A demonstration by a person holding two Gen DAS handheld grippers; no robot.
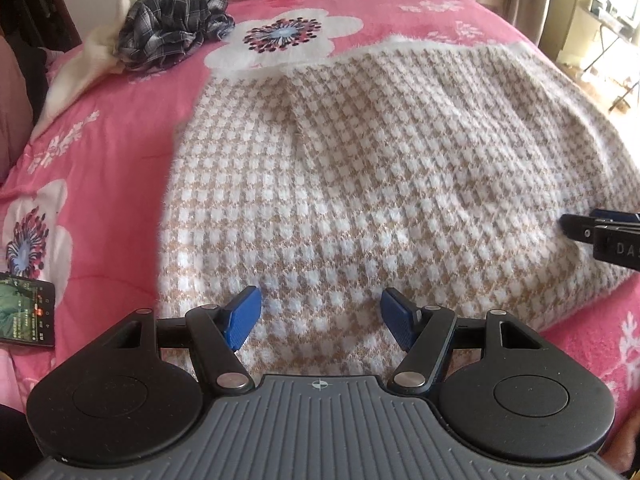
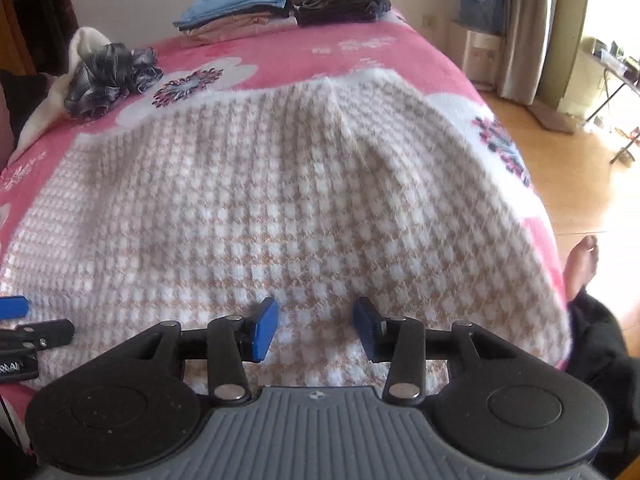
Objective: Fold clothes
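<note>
A fuzzy beige and white houndstooth garment [image 1: 360, 184] lies spread flat on the pink flowered bedspread [image 1: 120, 132], with a crease running down its middle. My left gripper [image 1: 320, 316] hovers over the garment's near edge, jaws open, nothing between the blue pads. My right gripper [image 2: 316, 326] stands over the same garment [image 2: 280, 200] nearer its right side, also open and empty. Each gripper shows in the other's view: the right one [image 1: 600, 232] at the right edge, the left one [image 2: 20, 328] at the left edge.
A crumpled plaid garment [image 1: 172, 26] on a cream one [image 1: 80, 64] lies at the far left of the bed. Folded stacks [image 2: 288, 4] sit at the far end. A phone [image 1: 24, 308] lies at the left. A person's bare foot [image 2: 584, 260] stands on the wooden floor at the right.
</note>
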